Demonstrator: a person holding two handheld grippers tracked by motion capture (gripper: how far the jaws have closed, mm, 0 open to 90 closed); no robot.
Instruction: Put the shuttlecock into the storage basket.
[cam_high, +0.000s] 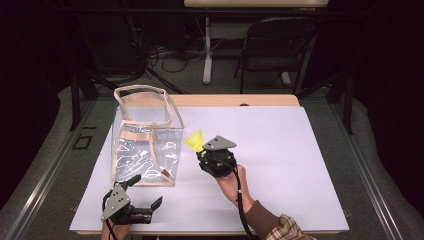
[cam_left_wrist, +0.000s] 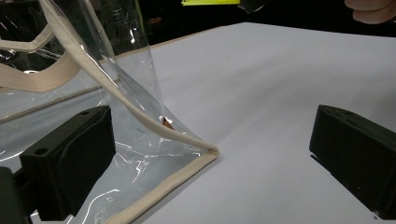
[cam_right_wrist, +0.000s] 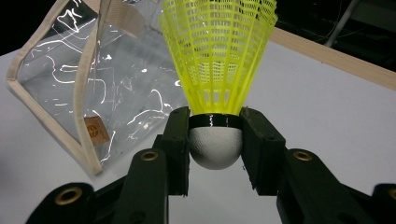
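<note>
A yellow plastic shuttlecock with a white cork head is clamped by its head between the jaws of my right gripper. In the high view that right gripper holds the shuttlecock raised above the table, just right of a clear plastic bag with beige trim. The bag stands upright with its top open. My left gripper rests near the table's front edge, its jaws wide apart around the bag's lower front corner, not pressing on it.
A white sheet covers the wooden table. Beyond the table stand a dark folding chair and a table leg with cables on the floor. A person's hand and plaid sleeve hold the right gripper.
</note>
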